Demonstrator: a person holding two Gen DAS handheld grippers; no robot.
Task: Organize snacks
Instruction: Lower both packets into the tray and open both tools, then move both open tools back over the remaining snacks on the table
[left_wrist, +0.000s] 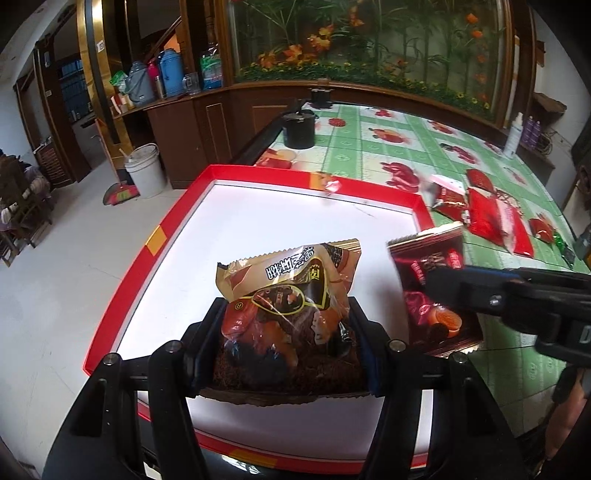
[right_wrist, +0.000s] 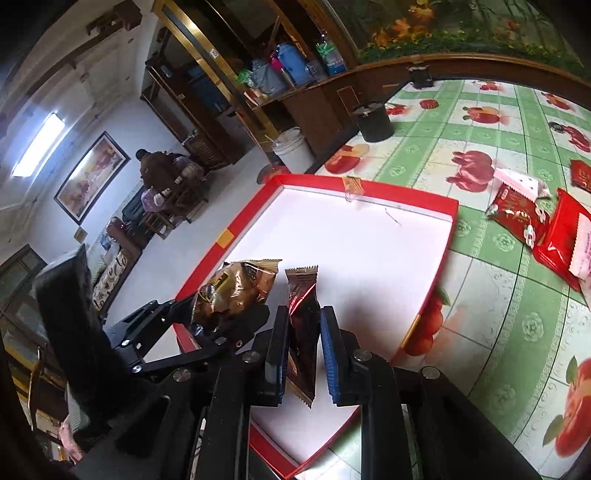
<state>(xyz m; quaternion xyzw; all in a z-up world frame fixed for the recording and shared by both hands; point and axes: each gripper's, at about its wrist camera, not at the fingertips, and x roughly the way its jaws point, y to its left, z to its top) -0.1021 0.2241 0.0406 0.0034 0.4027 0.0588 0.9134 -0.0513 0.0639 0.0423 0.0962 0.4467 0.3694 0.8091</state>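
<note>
A gold and brown snack bag (left_wrist: 288, 291) (right_wrist: 232, 291) hangs low over the near left part of a white tray with a red rim (left_wrist: 122, 280) (right_wrist: 369, 181). My left gripper (left_wrist: 288, 314) (right_wrist: 221, 314) is shut on its lower half. To its right, a dark red snack packet (left_wrist: 417, 258) (right_wrist: 303, 325) stands edge-on between the blue pads of my right gripper (right_wrist: 304, 312) (left_wrist: 436, 284). It leans on the left pad, and a thin gap shows at the right pad. The packet's lower end is over the tray's near right part.
The tray lies at the left edge of a table with a green fruit-print cloth (left_wrist: 388, 147). Several loose red snack packets (left_wrist: 487, 218) (right_wrist: 517, 210) lie on the cloth to the tray's right. A black pot (left_wrist: 298, 129) (right_wrist: 375, 123) stands behind the tray. A white bucket (left_wrist: 146, 170) is on the floor.
</note>
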